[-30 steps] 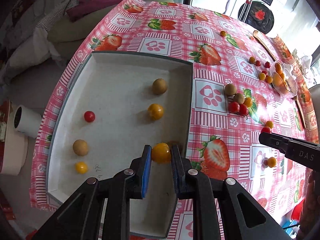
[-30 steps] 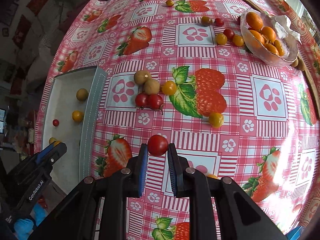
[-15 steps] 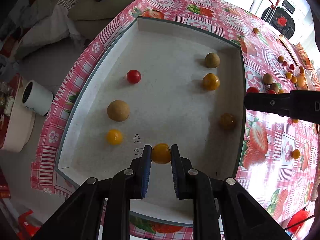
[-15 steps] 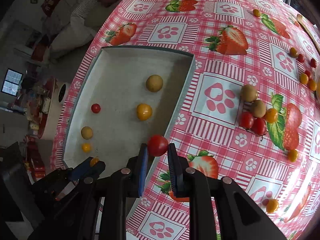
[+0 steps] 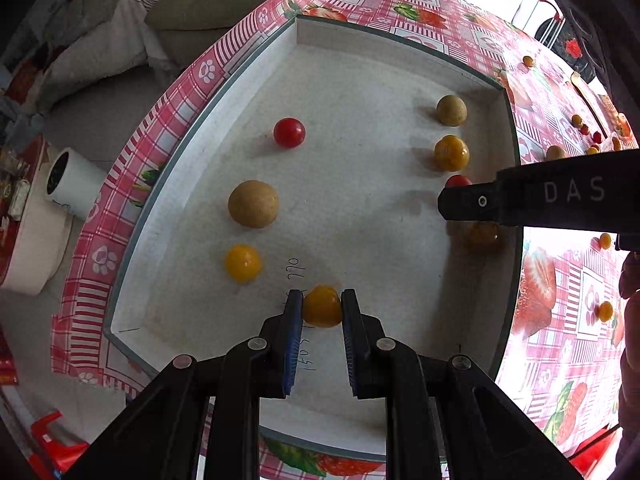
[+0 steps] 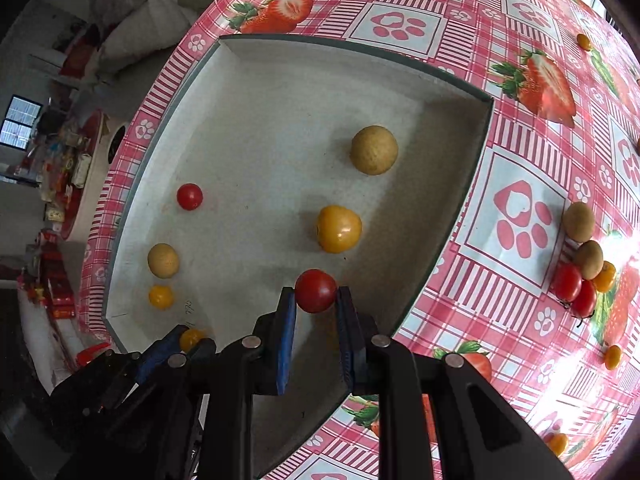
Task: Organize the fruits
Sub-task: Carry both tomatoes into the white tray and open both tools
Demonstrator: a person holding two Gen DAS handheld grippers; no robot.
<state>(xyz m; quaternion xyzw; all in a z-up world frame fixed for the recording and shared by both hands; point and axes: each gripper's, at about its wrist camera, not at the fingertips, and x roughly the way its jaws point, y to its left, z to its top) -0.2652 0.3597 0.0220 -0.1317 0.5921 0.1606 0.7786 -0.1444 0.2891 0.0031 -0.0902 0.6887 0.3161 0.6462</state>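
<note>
Two hand-held grippers hover over a shallow white tray (image 5: 224, 128) on a tabletop (image 6: 520, 184) covered with a pink strawberry-and-paw-print cloth. The left hand-held gripper (image 5: 321, 307) pinches a yellow tomato (image 5: 322, 306) between its blue pads, close above the tray's near end beside some handwritten marks. The right hand-held gripper (image 6: 316, 300) pinches a red tomato (image 6: 315, 290) over the tray's right part, near the right wall. Loose on the tray floor, the right wrist view shows five pieces: two tan round fruits, one large (image 6: 374, 150) near the far right corner and one smaller (image 6: 163, 260) toward the left; one big yellow tomato (image 6: 339, 228) just in front of the large tan one; one small red tomato (image 6: 189, 196) at the left; and one small yellow tomato (image 6: 161, 296) next to the smaller tan fruit. In the left wrist view a sixth, orange-yellow piece (image 5: 482, 235) sits in shadow by the right wall under the right hand-held gripper. The fruits are round, so no long axis can be told. Outside the tray on the cloth lies a cluster of five: two tan fruits (image 6: 579, 221), two red tomatoes (image 6: 567, 282) and one small orange one (image 6: 605, 276), touching one another, with a few more small orange fruits scattered well apart.
</note>
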